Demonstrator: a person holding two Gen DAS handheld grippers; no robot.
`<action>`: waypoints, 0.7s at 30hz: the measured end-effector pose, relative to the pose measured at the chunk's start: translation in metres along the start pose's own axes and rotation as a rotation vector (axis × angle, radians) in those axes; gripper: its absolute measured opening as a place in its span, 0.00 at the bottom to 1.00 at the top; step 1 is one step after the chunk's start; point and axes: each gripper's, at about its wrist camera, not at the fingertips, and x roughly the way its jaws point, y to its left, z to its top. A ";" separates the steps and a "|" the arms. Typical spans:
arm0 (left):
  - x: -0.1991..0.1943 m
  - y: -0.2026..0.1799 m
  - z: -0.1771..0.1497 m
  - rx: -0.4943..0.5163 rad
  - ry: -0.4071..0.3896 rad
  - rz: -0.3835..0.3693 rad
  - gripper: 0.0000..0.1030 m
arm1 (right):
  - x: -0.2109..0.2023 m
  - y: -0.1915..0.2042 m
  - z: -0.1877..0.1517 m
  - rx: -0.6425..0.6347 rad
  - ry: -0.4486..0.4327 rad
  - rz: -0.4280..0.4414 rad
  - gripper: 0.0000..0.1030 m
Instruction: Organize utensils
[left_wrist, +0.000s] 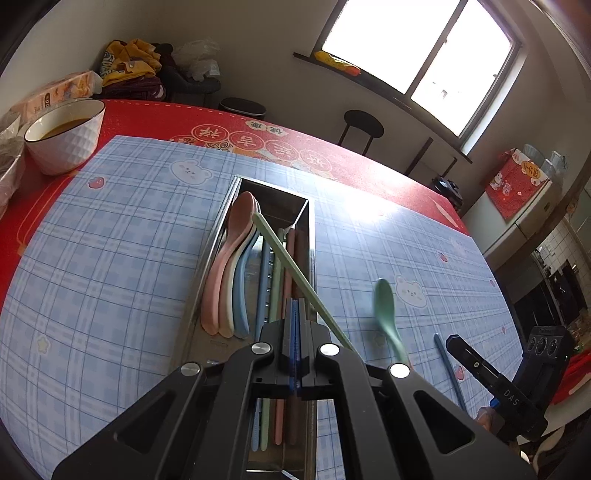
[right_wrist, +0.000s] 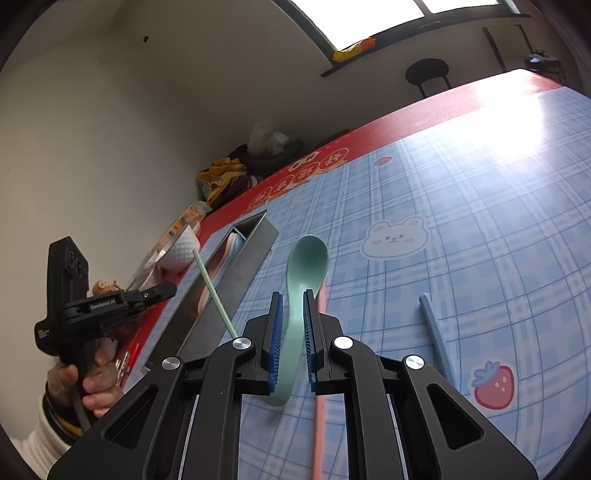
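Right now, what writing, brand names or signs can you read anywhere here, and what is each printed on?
"GenRobot.AI": side of the left gripper, in the right wrist view.
"DAS": body of the right gripper, in the left wrist view.
Chinese characters in circles: red tablecloth; upside down, not legible to me.
Print on the tissue pack and the red bag: too blurred.

green spoon (left_wrist: 386, 314) blurred, pink chopstick (right_wrist: 319, 369) half hidden by jaws

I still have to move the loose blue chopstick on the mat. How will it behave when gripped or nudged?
The blue chopstick looks thin, straight and rigid, so it probably won't bend. It seems light, likely plastic, and may skid on the smooth mat. Lying flat, it leaves the pads little to catch and may pivot if gripped near one end.
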 end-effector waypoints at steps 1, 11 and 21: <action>0.003 0.000 0.000 -0.013 0.013 -0.008 0.01 | 0.000 0.000 0.001 0.001 0.000 0.000 0.11; 0.024 -0.028 -0.001 0.016 0.098 -0.059 0.08 | -0.001 -0.002 0.001 0.005 0.000 0.011 0.11; 0.027 -0.059 -0.020 0.192 0.131 -0.001 0.12 | 0.001 -0.007 0.003 0.026 0.010 0.022 0.11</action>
